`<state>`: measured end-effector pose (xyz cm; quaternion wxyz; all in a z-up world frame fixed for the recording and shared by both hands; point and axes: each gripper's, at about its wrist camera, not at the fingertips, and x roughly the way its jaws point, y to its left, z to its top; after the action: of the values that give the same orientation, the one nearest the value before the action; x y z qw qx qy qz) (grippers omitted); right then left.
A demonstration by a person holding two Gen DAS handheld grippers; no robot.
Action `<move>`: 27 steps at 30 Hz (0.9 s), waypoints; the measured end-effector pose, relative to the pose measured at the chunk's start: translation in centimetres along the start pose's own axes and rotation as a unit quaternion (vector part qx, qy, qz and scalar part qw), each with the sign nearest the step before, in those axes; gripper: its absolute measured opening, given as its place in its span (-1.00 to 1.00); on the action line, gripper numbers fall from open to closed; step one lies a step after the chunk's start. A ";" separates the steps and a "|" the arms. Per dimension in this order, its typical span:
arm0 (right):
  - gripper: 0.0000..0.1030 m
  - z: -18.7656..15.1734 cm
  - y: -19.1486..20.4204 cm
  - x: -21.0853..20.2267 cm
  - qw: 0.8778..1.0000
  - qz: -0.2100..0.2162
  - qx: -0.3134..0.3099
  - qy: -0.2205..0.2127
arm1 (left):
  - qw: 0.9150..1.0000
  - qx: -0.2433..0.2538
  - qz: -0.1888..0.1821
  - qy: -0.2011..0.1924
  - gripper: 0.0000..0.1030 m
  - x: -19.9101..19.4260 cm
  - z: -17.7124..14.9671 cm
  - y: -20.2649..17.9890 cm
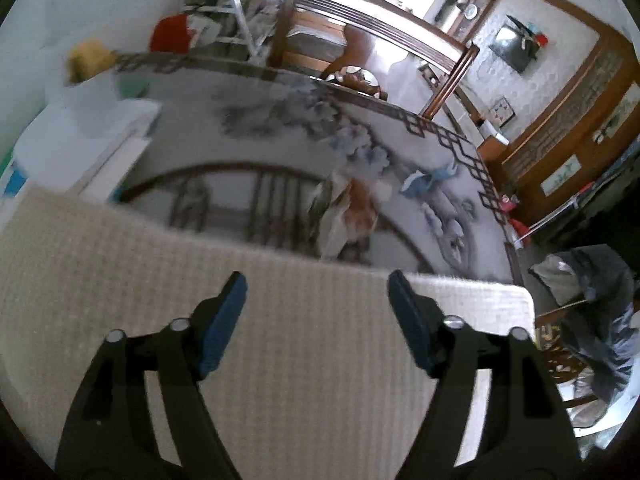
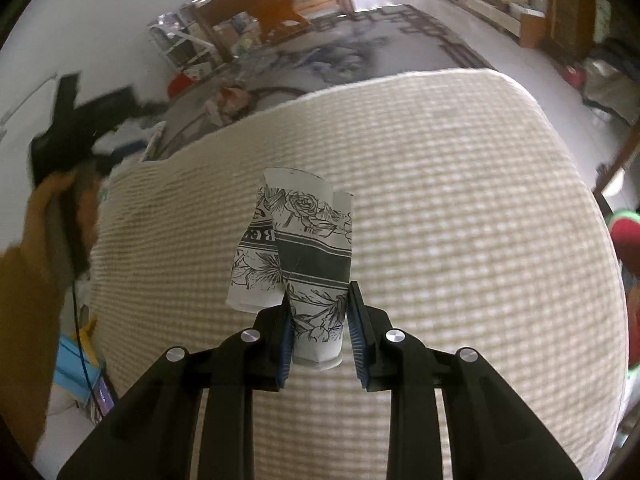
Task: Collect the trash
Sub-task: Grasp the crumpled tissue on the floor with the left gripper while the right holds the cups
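Cup caught, bag not yet reached

Right gripper [image 2: 318, 312] is clamped on a crushed paper cup [image 2: 296, 256] printed with black flowers; both blue pads press its lower body, and its folded upper part sticks out ahead of the jaws. It hangs over a cream, waffle-textured cushion [image 2: 460, 220], and whether its far end touches the fabric I cannot tell. Left gripper [image 1: 318, 300] stands with its jaws apart and nothing between them, above the same cushion [image 1: 120, 280].

Pick-up looks complete, so the step in hand is carrying the cup off to wherever trash is being gathered. On the patterned rug [image 1: 280, 140] beyond the cushion lies a crumpled white and orange plastic bag [image 1: 348, 212], possibly the collecting bag or another piece of trash; blur leaves that unsettled. Next the right hand needs to keep its squeeze and find an open container, while the free left gripper could hold a bag mouth open or take the next piece.
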<state>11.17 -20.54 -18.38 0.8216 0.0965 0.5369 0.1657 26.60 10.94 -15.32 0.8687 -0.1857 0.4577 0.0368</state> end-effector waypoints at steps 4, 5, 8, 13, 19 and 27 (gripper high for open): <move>-0.53 -0.9 -1.5 -1.6 0.999 -0.023 0.022 -0.013 | 1.000 0.010 0.015 0.022 0.53 4.1 1.9 -1.7; -0.53 -1.1 -1.9 -1.9 0.999 -0.024 0.029 -0.015 | 0.999 0.001 0.017 0.036 0.53 5.7 2.5 -1.9; -0.53 -1.6 -2.7 -2.4 0.998 -0.033 0.046 -0.018 | 0.998 -0.017 0.032 0.056 0.53 8.6 3.8 -1.8; -0.53 -1.7 -3.2 -2.4 0.997 -0.039 0.061 -0.017 | 0.995 -0.049 -0.002 0.090 -0.23 10.6 3.8 -0.9; -0.53 -0.6 -2.6 -1.6 0.998 -0.035 0.048 -0.016 | 0.999 0.017 0.003 0.047 -0.35 5.8 1.9 -2.1; -0.53 0.1 -1.0 -0.3 1.000 -0.024 0.016 -0.003 | 0.999 0.002 -0.035 0.034 -0.35 -2.1 -4.5 -0.4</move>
<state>11.32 -21.54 -18.42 0.8254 0.0974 0.5389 0.1369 21.94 9.15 -15.85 0.8538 -0.2006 0.4803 -0.0012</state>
